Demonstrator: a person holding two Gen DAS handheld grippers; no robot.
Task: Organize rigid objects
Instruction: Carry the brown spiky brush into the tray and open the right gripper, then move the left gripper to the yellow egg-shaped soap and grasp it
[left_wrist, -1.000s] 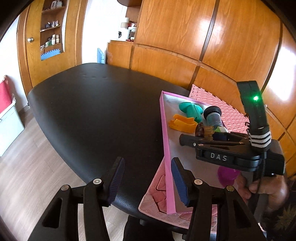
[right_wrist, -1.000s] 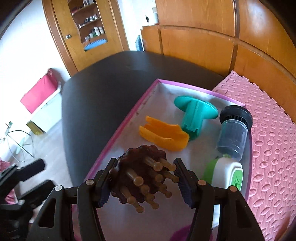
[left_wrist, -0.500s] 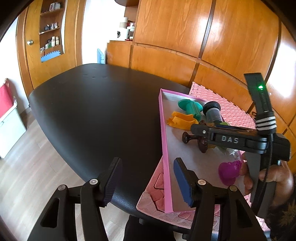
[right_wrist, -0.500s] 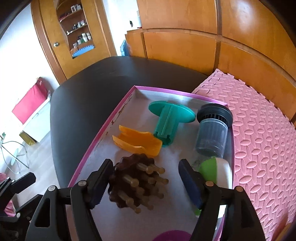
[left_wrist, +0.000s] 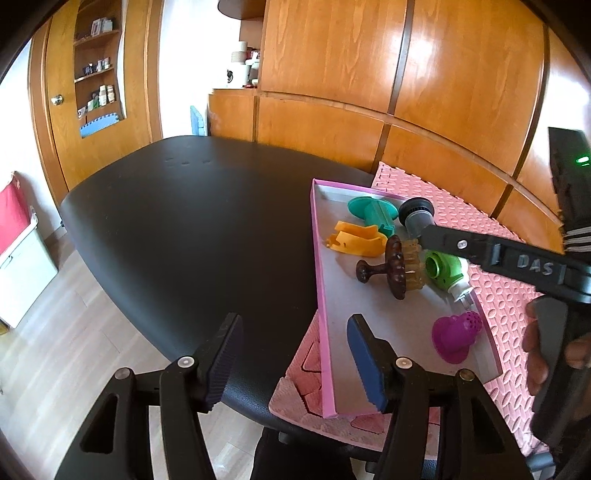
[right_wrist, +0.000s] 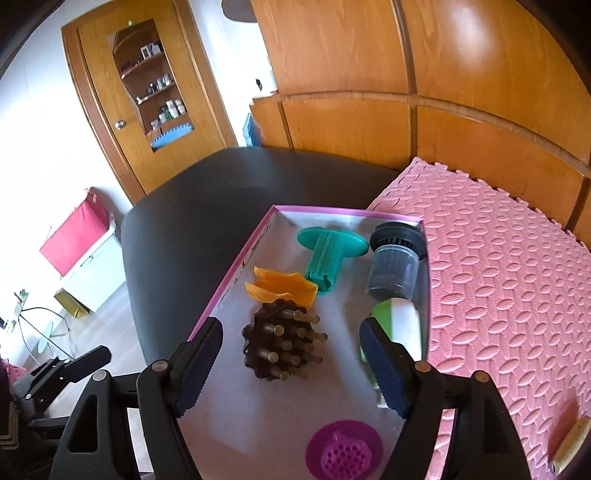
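A brown massage brush with pale pegs lies on its side on the grey floor of the pink-rimmed tray. My right gripper hovers over it with its jaws opening; the brush shows between the fingers but the pads stand clear of it. In the left wrist view the brush rests by itself in the tray. My left gripper stands open over the black table's near edge, beside the tray's left rim, with nothing between its fingers.
Also in the tray are a teal plug, an orange piece, a grey cylinder, a green-and-white item and a purple strainer. A pink foam mat lies under and right of it. Wooden cabinets stand behind the black table.
The right gripper let go of the brush, opened wider and drew up and back; the brush now rests in the tray. The left gripper opened slightly and stayed put.
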